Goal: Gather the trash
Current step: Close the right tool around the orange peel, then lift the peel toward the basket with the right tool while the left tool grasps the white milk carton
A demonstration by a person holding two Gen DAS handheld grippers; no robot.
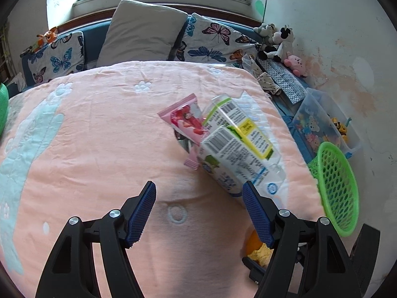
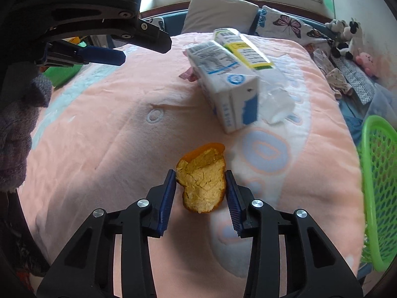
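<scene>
On the pink blanket (image 1: 99,136) lie a pink snack wrapper (image 1: 186,119), a yellow-green carton (image 1: 238,121) and a white-and-blue carton (image 1: 230,164). My left gripper (image 1: 198,186) hovers open just in front of them, its right finger beside the white carton's end. In the right wrist view, a piece of orange peel (image 2: 201,186) sits between the pads of my right gripper (image 2: 201,173), which is shut on it. Both pads touch its sides. Beyond it are the white carton (image 2: 228,92), the yellow-green carton (image 2: 245,52), crumpled clear plastic (image 2: 278,104) and the left gripper (image 2: 109,57).
A green mesh basket (image 1: 335,188) (image 2: 379,186) stands off the bed's right edge. Pillows (image 1: 141,29) line the headboard. Plush toys (image 1: 280,42) and a clear toy bin (image 1: 322,124) fill the gap by the wall. A person's grey sleeve (image 2: 22,124) is at left.
</scene>
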